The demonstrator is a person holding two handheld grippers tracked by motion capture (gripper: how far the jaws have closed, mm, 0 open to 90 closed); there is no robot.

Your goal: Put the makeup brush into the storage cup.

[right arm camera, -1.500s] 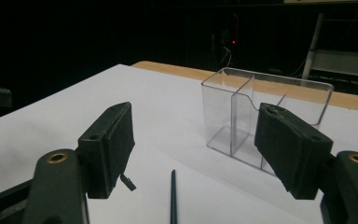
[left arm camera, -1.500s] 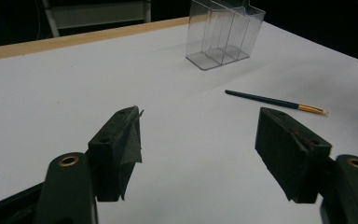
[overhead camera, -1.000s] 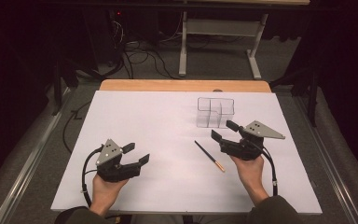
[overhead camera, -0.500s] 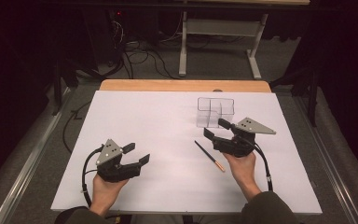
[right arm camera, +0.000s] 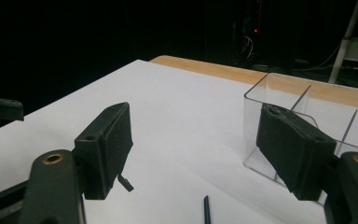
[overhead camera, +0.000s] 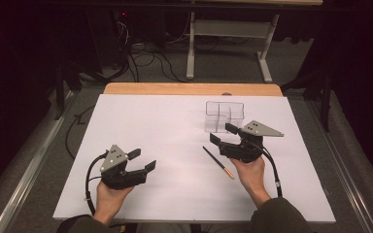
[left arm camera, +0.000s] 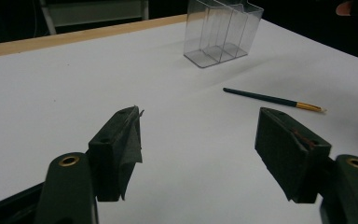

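So — 1 brush, 1 clear box, 2 grippers, left & right, both open.

Brush on table, before clear box.

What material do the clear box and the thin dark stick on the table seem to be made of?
Clear divided box: likely hard transparent plastic, glossy; the table shows through its walls and partitions. Thin brush or pencil: dark green painted shaft, probably wood, with a shiny gold metal-looking band near its pale tip.
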